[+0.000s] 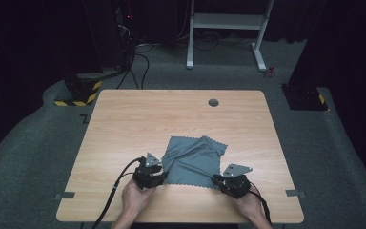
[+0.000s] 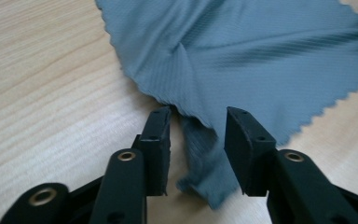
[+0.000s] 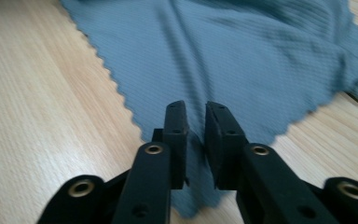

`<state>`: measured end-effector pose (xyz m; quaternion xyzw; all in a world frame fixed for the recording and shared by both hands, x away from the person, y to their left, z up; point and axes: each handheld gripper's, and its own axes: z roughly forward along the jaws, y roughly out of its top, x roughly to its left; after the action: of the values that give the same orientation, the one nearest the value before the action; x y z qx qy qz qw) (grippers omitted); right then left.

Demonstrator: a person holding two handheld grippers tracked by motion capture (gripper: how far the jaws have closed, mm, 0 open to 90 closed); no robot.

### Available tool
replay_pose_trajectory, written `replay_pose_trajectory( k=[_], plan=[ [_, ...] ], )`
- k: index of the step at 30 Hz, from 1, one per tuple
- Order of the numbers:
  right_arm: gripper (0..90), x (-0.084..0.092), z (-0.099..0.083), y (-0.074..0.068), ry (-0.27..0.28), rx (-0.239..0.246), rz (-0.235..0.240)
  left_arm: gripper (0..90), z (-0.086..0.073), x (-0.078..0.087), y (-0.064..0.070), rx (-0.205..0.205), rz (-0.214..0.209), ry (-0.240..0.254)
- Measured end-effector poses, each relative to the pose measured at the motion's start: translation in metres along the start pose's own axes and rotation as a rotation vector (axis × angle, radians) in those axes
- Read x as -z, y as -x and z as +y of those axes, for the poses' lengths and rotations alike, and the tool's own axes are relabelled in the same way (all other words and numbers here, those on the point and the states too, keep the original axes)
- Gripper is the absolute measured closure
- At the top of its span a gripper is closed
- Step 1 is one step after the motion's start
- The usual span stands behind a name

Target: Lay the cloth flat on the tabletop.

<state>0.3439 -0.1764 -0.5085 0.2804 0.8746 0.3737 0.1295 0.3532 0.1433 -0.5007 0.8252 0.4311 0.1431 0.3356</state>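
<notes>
High view: one grey cloth (image 1: 193,161), unmarked, on table (image 1: 124,124). Left gripper (image 2: 198,140) spread around a corner; right gripper (image 3: 196,135) narrowly parted, cloth between.

Wooden table (image 1: 124,124), white desk frame (image 1: 226,21)

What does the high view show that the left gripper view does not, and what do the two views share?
High view alone: the whole table with its round cable hole, both hands, the right tongs at the cloth's near right corner, the floor and a white frame beyond.

Left gripper view alone: the left tongs seen close, jaws apart, a corner of cloth lying loose between them; the zigzag-cut edge.

Both: the grey-blue cloth on light wood.
</notes>
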Motion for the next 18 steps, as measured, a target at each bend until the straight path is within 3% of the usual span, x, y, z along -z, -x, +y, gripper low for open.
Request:
replay_pose_trajectory(
  k=[5, 7, 9, 14, 18],
  plan=[
    [76.4, -0.013, 0.005, -0.008, -0.008, 0.026, 0.03, 81.6, 0.005, -0.011, -0.007, 0.003, 0.013, -0.006],
    [80.4, -0.02, 0.005, -0.01, -0.026, 0.031, 0.032, 86.4, 0.005, -0.011, -0.009, 0.0, 0.013, -0.007],
    [89.5, -0.019, 0.005, -0.011, -0.026, 0.046, 0.028, 88.3, 0.005, -0.009, -0.01, -0.001, 0.011, -0.008],
    [90.0, -0.013, 0.002, -0.016, -0.048, 0.094, 0.03, 88.9, 0.002, -0.003, -0.009, -0.017, -0.008, -0.016],
    [90.0, -0.005, -0.003, -0.015, -0.067, 0.096, 0.051, 88.7, -0.003, -0.001, -0.003, -0.016, -0.047, -0.037]
  ],
)
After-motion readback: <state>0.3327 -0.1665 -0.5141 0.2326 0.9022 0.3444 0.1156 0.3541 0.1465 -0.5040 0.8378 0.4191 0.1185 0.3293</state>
